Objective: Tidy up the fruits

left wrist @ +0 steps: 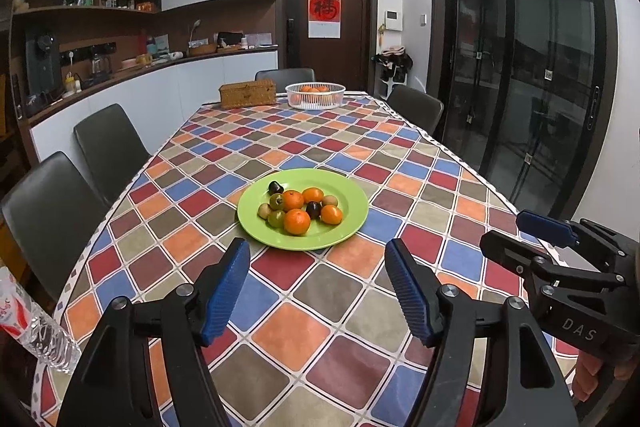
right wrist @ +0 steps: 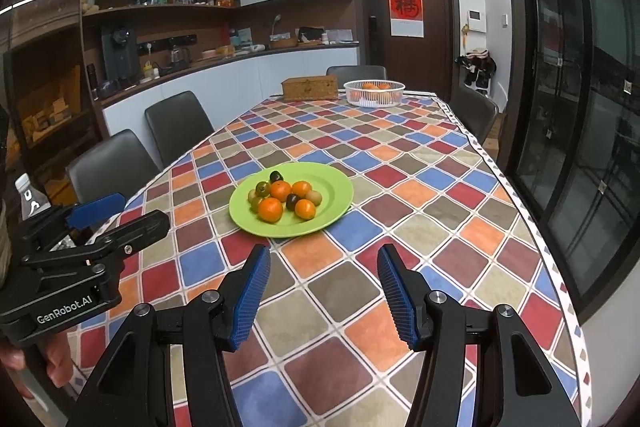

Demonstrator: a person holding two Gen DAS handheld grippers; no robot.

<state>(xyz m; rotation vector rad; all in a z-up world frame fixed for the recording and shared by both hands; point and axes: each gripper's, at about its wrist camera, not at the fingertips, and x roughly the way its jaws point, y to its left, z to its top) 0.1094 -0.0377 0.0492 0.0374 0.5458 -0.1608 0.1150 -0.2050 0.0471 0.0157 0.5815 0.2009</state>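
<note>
Green plate (left wrist: 352,223) of fruits (left wrist: 298,211) lies just ahead of both grippers — left (left wrist: 318,259), right (right wrist: 323,263) — jaws spread, empty.

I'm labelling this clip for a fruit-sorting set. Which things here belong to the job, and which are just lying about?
Belongs to the job:
- green plate with mixed fruit
- oranges on it
- white basket holding oranges
- left gripper, open
- right gripper, open

Lying about:
- wicker box
- plastic bottle
- chairs
- checked tablecloth

bare tablecloth (left wrist: 320,307) before green plate (left wrist: 352,227)
</note>
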